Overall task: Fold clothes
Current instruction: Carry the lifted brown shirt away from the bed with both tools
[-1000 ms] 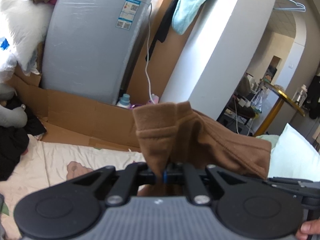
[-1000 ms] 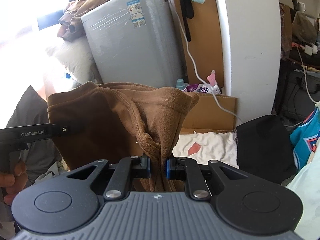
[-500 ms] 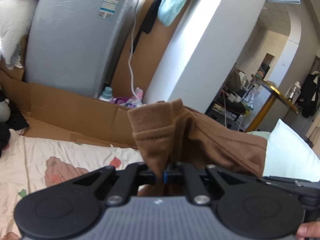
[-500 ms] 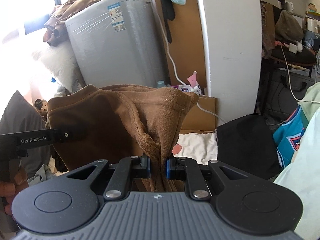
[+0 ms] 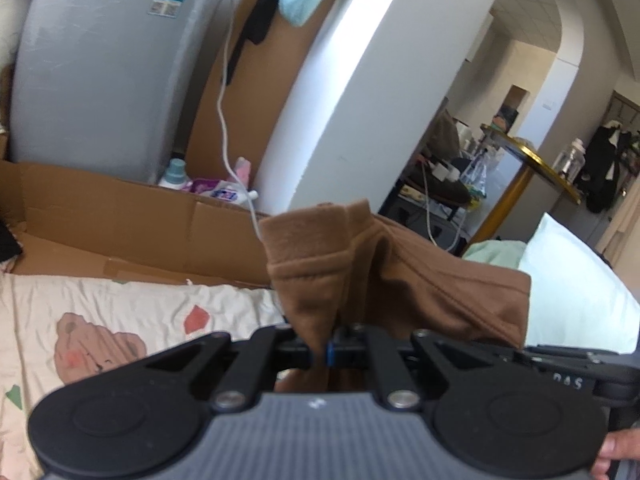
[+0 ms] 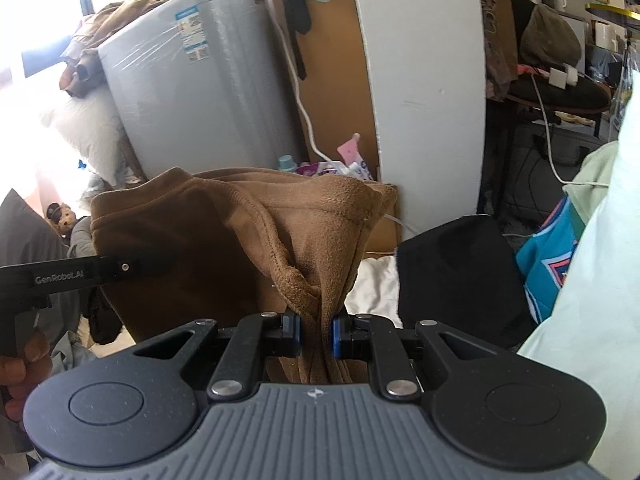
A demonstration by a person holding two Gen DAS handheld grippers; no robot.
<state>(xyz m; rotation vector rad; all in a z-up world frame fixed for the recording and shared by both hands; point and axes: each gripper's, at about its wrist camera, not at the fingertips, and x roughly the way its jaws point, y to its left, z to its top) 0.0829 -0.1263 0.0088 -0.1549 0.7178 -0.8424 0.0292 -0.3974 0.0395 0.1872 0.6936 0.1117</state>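
A brown fleece garment hangs in the air, stretched between both grippers. My left gripper is shut on a bunched hem at one end. My right gripper is shut on a thicker gather of the same brown garment. In the right wrist view the left gripper's black side bar shows at the left edge with a hand under it. In the left wrist view the right gripper's body lies at the lower right. Below the cloth is a cream printed bedsheet.
A grey washing machine stands behind a cardboard sheet, with bottles and a white cable beside a white pillar. A black garment, a blue jersey and pale pillows lie to the right.
Both views have slid sideways: the washing machine and pillar have shifted left in the frames. The brown garment stays clamped in both grippers, and more bedsheet shows under the left one.
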